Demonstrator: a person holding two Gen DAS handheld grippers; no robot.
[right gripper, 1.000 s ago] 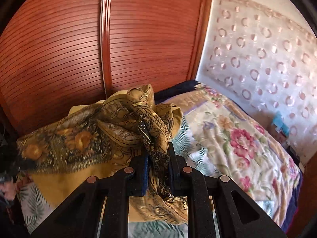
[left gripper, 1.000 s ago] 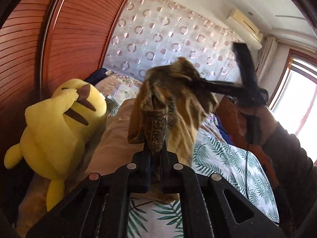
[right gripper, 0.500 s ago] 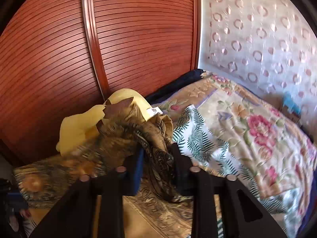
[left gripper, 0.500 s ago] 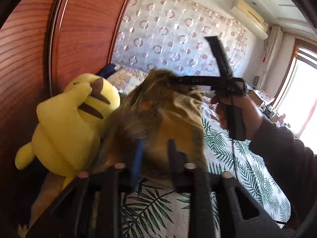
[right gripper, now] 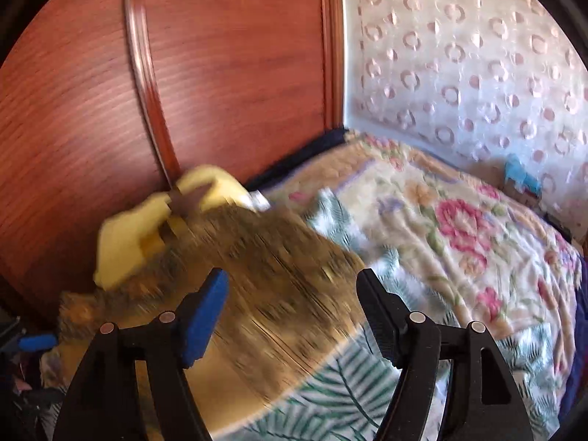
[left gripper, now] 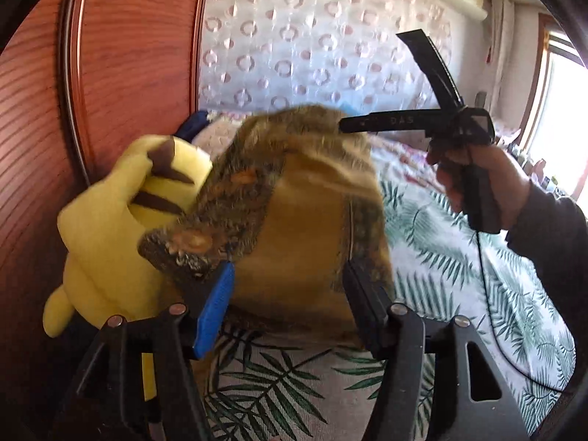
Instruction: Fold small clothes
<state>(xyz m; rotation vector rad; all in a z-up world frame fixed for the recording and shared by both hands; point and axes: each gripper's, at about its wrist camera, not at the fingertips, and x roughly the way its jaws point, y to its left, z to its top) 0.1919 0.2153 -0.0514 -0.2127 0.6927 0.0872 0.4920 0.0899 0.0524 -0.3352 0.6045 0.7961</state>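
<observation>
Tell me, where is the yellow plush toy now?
In the left wrist view the yellow plush toy sits at left, against the wooden wardrobe, beside the brown patterned cloth.

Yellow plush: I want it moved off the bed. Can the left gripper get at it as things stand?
Probably yes: the plush lies just left of the open left gripper, its near side bare; the cloth covers only its right edge.
</observation>
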